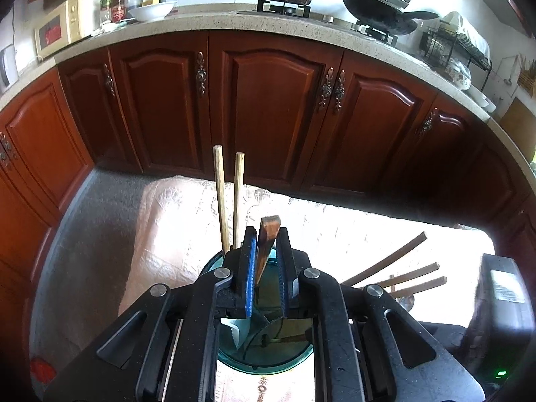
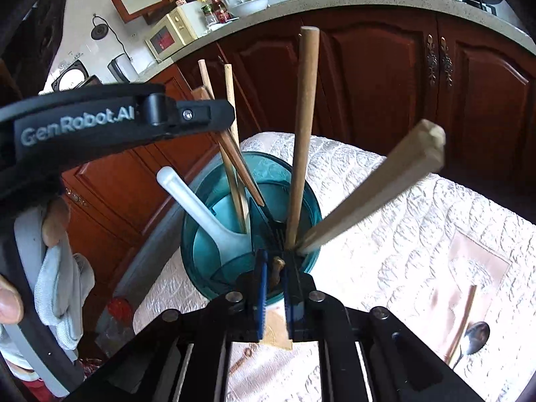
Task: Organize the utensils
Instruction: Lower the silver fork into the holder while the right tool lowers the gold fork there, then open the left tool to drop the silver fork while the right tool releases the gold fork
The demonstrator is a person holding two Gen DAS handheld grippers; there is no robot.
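Observation:
A teal round utensil holder (image 2: 221,234) stands on a white-cloth table (image 2: 385,217). It holds two bamboo chopsticks (image 1: 219,197), a white ladle (image 2: 201,207), a round wooden handle (image 2: 303,134) and a thick pale wooden handle (image 2: 375,184). My left gripper (image 1: 266,234) is above the holder (image 1: 268,355), shut on a dark wooden-handled utensil (image 1: 268,234) standing in it. My right gripper (image 2: 274,268) is at the holder's near rim, closed on a small brown wooden handle (image 2: 277,269). The left gripper's body (image 2: 117,124) crosses the right wrist view.
A metal spoon (image 2: 474,338) with a wooden handle lies on the cloth at the right. Several dark wooden handles (image 1: 402,264) stick out right of the left gripper. Red-brown cabinets (image 1: 268,107) and a counter with a stove stand behind. A black box (image 1: 499,301) sits at right.

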